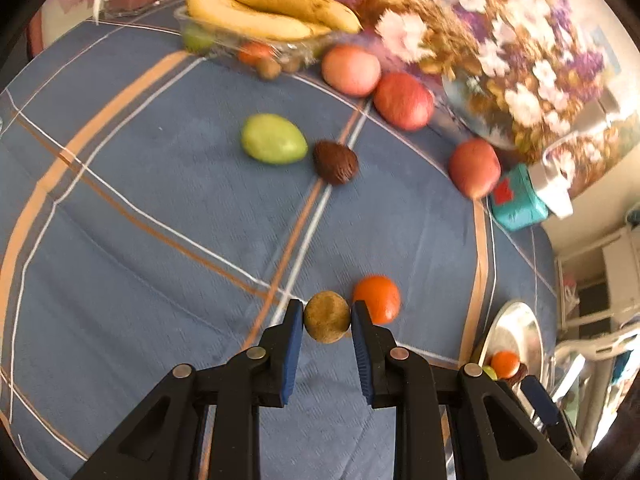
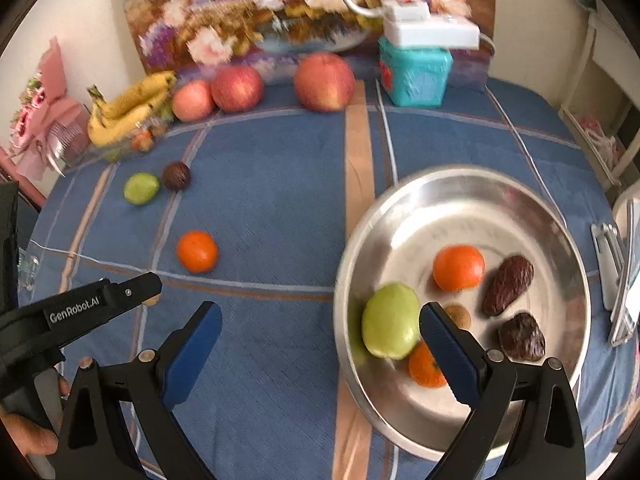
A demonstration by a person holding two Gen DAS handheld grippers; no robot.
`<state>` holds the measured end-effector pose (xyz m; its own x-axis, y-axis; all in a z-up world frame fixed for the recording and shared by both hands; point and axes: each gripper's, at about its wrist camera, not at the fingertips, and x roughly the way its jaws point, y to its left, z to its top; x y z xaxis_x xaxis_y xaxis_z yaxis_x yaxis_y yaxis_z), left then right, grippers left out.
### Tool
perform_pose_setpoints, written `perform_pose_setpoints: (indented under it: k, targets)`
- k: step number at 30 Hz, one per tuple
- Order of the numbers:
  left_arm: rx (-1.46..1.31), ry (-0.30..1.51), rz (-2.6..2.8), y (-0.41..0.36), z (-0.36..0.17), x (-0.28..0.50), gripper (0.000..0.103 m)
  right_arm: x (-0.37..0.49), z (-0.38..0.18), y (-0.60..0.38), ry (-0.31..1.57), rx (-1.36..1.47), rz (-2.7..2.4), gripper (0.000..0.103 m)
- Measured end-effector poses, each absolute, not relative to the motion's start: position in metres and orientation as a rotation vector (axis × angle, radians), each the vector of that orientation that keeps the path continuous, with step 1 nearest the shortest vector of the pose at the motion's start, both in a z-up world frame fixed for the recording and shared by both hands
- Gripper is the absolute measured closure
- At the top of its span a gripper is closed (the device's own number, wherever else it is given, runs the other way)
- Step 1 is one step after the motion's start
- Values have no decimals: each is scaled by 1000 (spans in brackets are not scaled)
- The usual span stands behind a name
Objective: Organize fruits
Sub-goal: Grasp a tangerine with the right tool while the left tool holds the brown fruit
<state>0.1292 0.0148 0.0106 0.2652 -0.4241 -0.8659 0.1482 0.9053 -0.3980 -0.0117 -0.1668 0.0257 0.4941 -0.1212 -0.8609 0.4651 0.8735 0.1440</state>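
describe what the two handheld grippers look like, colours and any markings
Both the left gripper and right gripper have black angular plastic frames, silver round pivot pins and ribbed blue finger pads. White "GenRobot.AI" lettering runs along the left one's side in the right wrist view.

We are reading just one piece of lettering: "GenRobot.AI", in white on the black side of the left gripper point(image 2: 154, 300), which is reaching in beside the tangerine point(image 2: 197, 251) on the blue cloth. We are making out a red mark on the teal box point(image 2: 414, 76), but it is too blurred to read.
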Motion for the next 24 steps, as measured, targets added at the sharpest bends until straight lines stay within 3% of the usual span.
perform_pose_setpoints:
  k: [9,11,13,22,24]
  targets:
    - [-301,1211,-330,33,-2,149,77,23,19,-143,996,362,-262,6]
    - [-325,1216,-318,37,-5,152,77,37,12,-135,1011,347,-250,9]
    - [-336,1221,-312,36,-10,156,77,47,6,-129,1028,330,-236,22]
    - [-381,1229,-303,43,-14,161,77,85,-23,-105,1093,251,-205,32]
    - [-386,1231,-300,44,-14,162,77,90,-26,-102,1098,241,-206,41]
